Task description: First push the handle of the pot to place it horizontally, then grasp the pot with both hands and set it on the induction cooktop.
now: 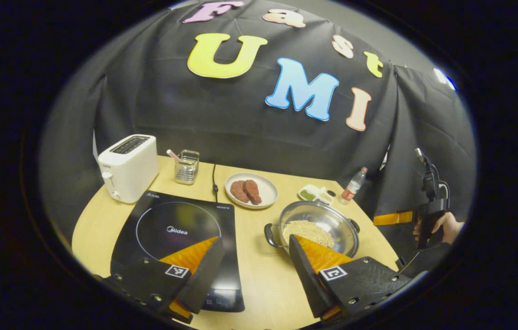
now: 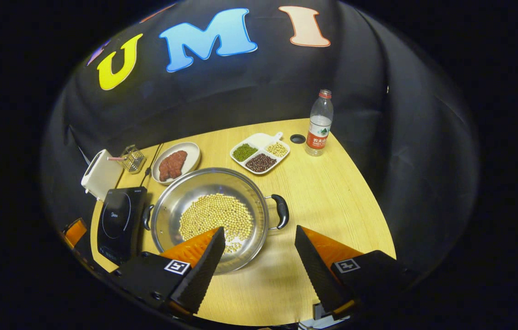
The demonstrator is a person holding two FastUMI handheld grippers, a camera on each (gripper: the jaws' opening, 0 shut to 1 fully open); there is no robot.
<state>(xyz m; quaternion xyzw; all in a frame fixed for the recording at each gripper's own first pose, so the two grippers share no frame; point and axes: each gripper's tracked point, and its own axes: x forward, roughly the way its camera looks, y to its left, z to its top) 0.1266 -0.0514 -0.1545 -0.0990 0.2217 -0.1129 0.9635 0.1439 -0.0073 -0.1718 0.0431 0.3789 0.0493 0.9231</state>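
pot (image 2: 213, 215) beside induction cooktop (image 1: 177, 229), handles sideways | left gripper (image 1: 255, 263), right gripper (image 2: 259, 256) wide, empty | next: grasp both handles, judged

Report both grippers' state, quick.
Left gripper: open, holding nothing, above the table between the cooktop and the pot.
Right gripper: open, holding nothing, near the pot's rim.

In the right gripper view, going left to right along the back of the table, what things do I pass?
White toaster → wire basket → white plate of reddish-brown patties → white divided tray of beans → clear plastic water bottle with a red cap.
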